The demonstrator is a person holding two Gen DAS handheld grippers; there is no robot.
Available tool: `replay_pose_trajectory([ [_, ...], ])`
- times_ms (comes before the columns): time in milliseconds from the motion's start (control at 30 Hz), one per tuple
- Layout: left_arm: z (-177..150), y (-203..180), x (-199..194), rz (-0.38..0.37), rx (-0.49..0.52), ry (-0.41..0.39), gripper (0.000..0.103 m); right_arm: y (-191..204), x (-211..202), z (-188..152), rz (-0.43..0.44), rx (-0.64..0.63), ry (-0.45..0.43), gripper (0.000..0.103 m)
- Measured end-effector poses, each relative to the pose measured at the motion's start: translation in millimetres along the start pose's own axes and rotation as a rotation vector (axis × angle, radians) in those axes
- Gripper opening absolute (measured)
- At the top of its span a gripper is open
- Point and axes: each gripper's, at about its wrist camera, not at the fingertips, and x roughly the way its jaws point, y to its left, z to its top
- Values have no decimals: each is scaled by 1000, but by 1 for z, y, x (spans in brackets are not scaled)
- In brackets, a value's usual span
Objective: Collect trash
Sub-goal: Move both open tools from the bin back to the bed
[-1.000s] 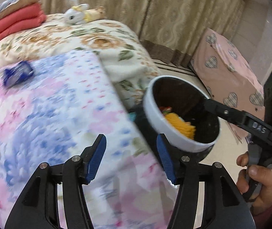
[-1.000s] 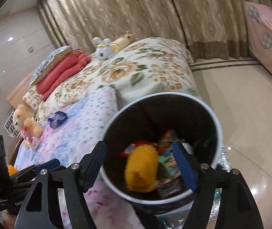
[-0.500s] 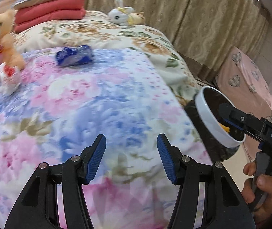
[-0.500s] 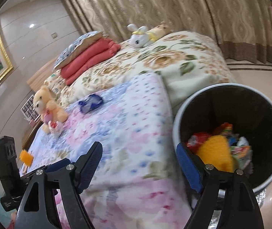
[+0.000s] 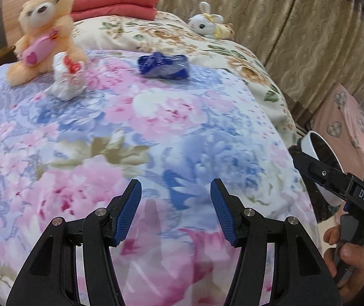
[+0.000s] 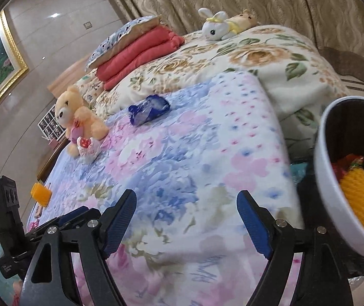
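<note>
Both jaws are held apart and empty over the bed [image 5: 182, 127]. A blue wrapper [image 5: 163, 65] lies well ahead of the left gripper [image 5: 176, 213]; it is judged next, calling for a reach forward and a squeeze.

Left tongs [image 5: 175, 204]: jaws parted, moderate gap, nothing between blue pads [image 5: 128, 210]; pointing forward and down. Right tongs [image 6: 185, 223]: jaws spread wider than left, nothing between pads [image 6: 253, 225]; angled downward likewise. Right tongs' black body shows at right edge of left wrist view, person's right hand [image 5: 348, 260] wrapped round its handle, fingers on trigger. Left tongs' body shows low left in right wrist view.
</note>
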Motion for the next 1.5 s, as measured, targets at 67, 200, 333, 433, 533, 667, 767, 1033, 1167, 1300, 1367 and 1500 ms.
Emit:
replay_pose_trajectory([
  [67,0,6,1,9,-12,0,57,7,7,0,10,-9,8,83],
  [200,1,18,2,27,-31,2,57,17,21,1,24,-23,22,83],
  [333,5,32,3,47,-51,3,59,24,35,5,39,-26,37,83],
  [433,9,41,4,62,-65,-1,61,31,45,8,48,-30,45,83],
  [533,14,49,5,77,-76,-5,62,36,53,11,56,-35,51,83],
  [667,22,58,7,100,-84,-9,62,43,66,18,62,-48,58,83],
  [767,30,66,10,118,-95,-14,63,48,76,24,69,-53,63,83],
  [1033,54,98,18,161,-146,-32,65,56,106,56,101,-43,40,84],
  [1167,70,114,24,183,-168,-41,68,58,129,73,91,-27,40,84],
  [1300,82,126,31,196,-183,-44,69,58,146,86,86,-16,42,84],
  [1367,88,129,35,197,-189,-47,69,57,155,94,89,-4,41,84],
  [1500,97,133,42,193,-194,-54,69,56,168,107,96,15,29,84],
])
